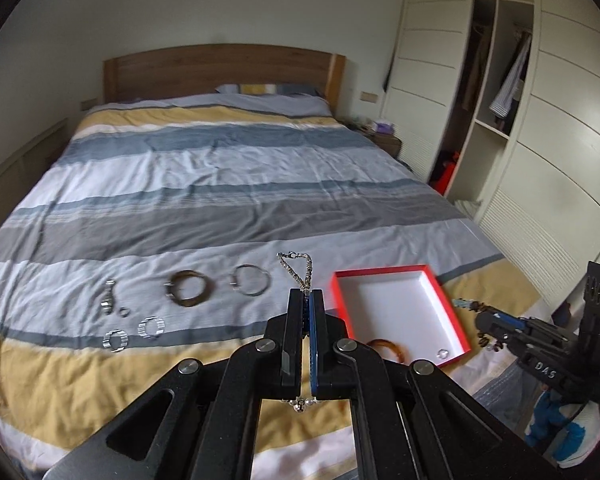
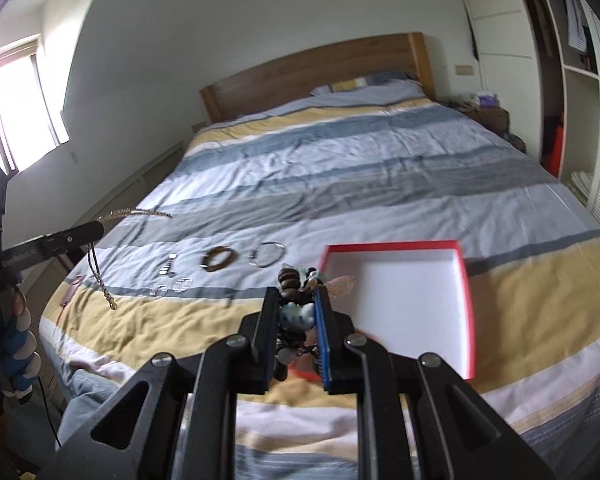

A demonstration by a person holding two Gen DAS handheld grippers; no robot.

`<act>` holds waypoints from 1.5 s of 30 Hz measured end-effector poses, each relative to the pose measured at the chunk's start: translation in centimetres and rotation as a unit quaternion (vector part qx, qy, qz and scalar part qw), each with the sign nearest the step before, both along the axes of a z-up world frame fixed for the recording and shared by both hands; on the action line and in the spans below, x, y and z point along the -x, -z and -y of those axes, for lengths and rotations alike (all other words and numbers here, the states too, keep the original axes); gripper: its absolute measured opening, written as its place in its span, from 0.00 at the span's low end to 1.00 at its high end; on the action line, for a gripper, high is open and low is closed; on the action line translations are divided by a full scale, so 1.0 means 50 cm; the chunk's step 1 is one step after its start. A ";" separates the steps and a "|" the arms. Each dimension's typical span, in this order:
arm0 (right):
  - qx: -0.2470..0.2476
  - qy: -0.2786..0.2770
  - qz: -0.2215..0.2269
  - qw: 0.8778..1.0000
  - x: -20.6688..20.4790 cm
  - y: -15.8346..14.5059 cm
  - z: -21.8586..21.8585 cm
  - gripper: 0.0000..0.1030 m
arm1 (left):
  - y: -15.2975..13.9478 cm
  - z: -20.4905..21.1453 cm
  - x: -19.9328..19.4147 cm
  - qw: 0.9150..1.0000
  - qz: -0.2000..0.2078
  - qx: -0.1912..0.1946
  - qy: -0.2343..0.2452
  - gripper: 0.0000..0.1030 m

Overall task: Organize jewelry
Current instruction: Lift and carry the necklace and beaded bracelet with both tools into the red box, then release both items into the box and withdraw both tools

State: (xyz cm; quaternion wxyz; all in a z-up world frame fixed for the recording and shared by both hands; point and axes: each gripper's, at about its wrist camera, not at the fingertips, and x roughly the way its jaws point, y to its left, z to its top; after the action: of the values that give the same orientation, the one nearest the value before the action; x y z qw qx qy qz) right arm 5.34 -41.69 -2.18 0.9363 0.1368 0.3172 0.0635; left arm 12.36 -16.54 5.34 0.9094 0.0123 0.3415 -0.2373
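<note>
My left gripper (image 1: 306, 294) is shut on a silver chain bracelet (image 1: 298, 268) and holds it above the bed; it also shows in the right wrist view (image 2: 96, 229), with the chain (image 2: 100, 276) dangling. My right gripper (image 2: 298, 294) is shut on a beaded bracelet (image 2: 296, 280) with brown and pale blue beads, just left of the red box (image 2: 466, 276). In the left wrist view the box (image 1: 380, 270) holds an amber bangle (image 1: 388, 347) and a small ring (image 1: 443, 354). The right gripper (image 1: 480, 312) is at the box's right side.
Several pieces lie on the striped duvet (image 1: 220, 184): a brown bangle (image 1: 189, 288), a silver hoop (image 1: 251, 279), a watch-like piece (image 1: 109, 298), two silver bands (image 1: 134, 334). A nightstand (image 1: 380, 136) and an open wardrobe (image 1: 496, 92) stand to the right. A window (image 2: 16, 108) is at left.
</note>
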 end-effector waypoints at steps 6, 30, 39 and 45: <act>0.007 0.019 -0.034 0.999 -0.065 0.078 0.082 0.15 | 0.095 0.184 -0.076 0.997 -0.043 -0.020 0.052 0.02; 0.029 0.027 -0.137 0.990 -0.160 0.293 0.170 0.16 | 0.407 0.378 -0.201 0.975 -0.184 -0.086 0.089 0.08; 0.025 0.038 -0.135 0.990 -0.136 0.263 0.169 0.32 | 0.345 0.354 -0.174 0.979 -0.167 -0.067 0.092 0.37; 0.028 0.046 -0.113 0.992 -0.088 0.200 0.160 0.33 | 0.280 0.313 -0.134 0.984 -0.145 -0.058 0.088 0.37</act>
State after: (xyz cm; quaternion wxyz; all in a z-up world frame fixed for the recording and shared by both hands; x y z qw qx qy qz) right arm 9.72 -49.67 -12.20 0.8998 0.1315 0.4161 -0.0040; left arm 19.06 -32.21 -8.68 0.8233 0.0610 0.4807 -0.2955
